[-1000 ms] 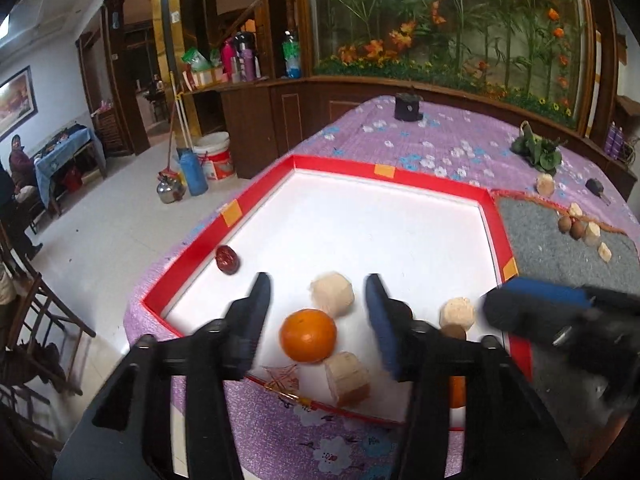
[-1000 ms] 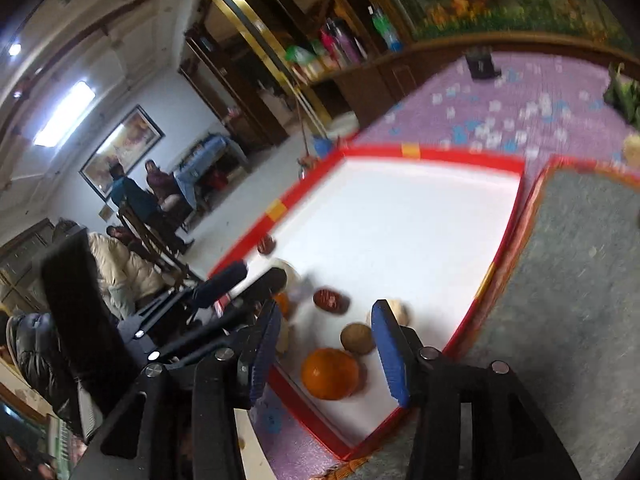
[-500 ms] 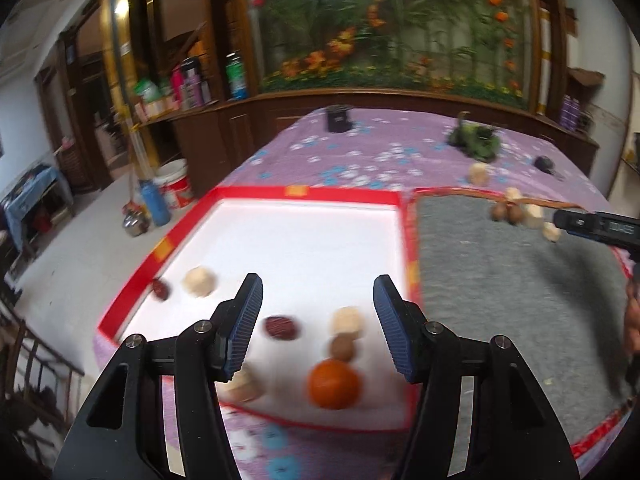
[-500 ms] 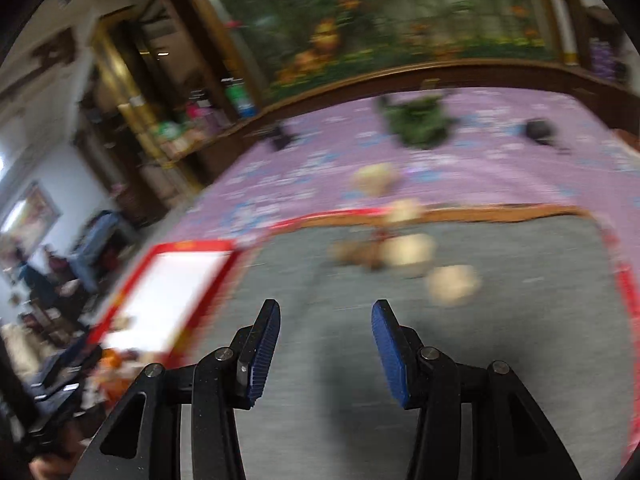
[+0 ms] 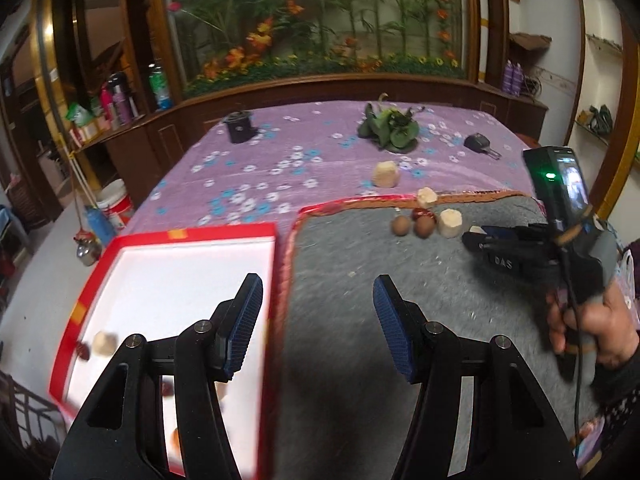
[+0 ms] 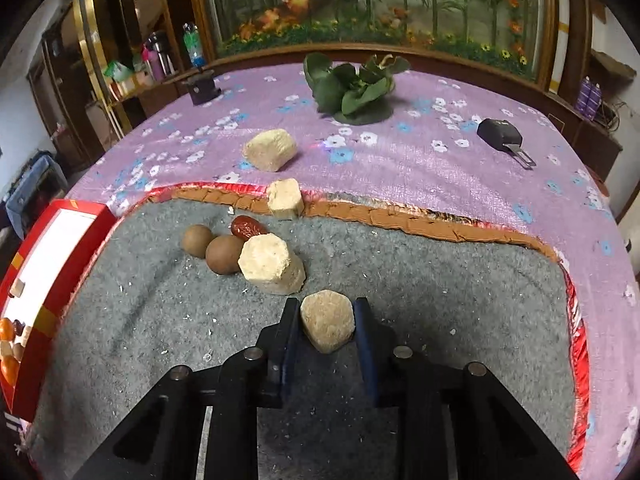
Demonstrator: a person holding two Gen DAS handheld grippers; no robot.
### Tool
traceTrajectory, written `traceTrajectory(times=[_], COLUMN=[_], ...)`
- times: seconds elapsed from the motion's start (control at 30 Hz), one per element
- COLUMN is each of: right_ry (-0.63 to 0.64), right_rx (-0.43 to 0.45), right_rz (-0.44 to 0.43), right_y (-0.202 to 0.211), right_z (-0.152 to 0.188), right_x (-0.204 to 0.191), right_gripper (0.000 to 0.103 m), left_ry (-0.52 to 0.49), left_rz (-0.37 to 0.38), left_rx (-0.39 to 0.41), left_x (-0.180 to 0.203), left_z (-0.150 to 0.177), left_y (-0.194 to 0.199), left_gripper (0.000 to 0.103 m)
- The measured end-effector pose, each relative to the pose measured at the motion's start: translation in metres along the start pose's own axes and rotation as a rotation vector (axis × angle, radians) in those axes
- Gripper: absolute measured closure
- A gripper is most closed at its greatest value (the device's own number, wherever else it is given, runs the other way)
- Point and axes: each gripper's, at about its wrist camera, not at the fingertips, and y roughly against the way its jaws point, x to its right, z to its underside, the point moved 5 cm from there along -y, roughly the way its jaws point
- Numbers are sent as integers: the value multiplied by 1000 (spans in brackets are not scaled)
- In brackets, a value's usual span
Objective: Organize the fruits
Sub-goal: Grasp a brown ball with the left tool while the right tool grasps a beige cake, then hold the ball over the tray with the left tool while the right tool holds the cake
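The right gripper [image 6: 327, 322] is pointing down at the grey mat [image 6: 440, 280], and its jaws have just been closing; a pale tan chunk [image 6: 327, 326] is sitting between them with both blue pads pressing on its sides. This chunk is lying at the near middle of the mat, at about six o'clock from the rest of the cluster. Just beyond it, toward eleven o'clock, a larger tan chunk [image 6: 270, 264] is resting on the mat, touching a brown round fruit [image 6: 222, 254] on its nine o'clock side. A second brown round fruit [image 6: 197, 240] is sitting just beside that one, and a red date [image 6: 248, 227] is lying behind them at twelve o'clock. Another tan chunk [image 6: 284, 199] is perching on the mat's orange far edge, and one more [image 6: 271, 155] is lying on the purple flowered cloth [image 6: 440, 160] covering the desk, beyond the mat.

The left gripper [image 5: 316, 328] is hanging partly open with nothing between its jaws, straddling the border between the mat and the red-rimmed white tray [image 5: 224, 234]. From it, the held chunk is lying toward two o'clock, mostly hidden behind the right gripper's body. The tray is lying at nine o'clock from the mat; inside it, a tan chunk [image 5: 103, 343] and a dark red fruit [image 5: 83, 351] are sitting near its left wall. A hand [image 5: 592, 324] is gripping the right gripper's handle.
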Motion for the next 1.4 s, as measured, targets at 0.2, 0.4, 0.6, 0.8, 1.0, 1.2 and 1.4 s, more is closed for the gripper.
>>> traceTrajectory(times=[0.2,0.4,0.6,0.8,1.0,1.2,1.4], right_ry=[-243,-416,-460,-458,-434,-392,-340], right_rx=[7,-18,-29,-29,-31,7,108], right_rz=[-78,-186,-216,-218,-204,-199,-209], right_y=[13,12,9,8,9,15,33], right_z=[-1,-1,-1,-3,-4,-8,-14], right_x=[52,76,77,78,74,66,53], right_gripper=[77,77,76,76,76,77,77], left_ry=[-84,-243,-315,-298,-249,-134,-105], left_rz=[46,40,50,115,116,111,72], left_rx=[-66,-128,-168,-163,-142,-55,56], left_x=[43,72,81,88,84,69,61], left_z=[-20,-28,-31,-37,-32,-25,-9], left_y=[-64,-115,-139,-149,-139,-92,-29], left_gripper=[45,45,48,75,81,81,81])
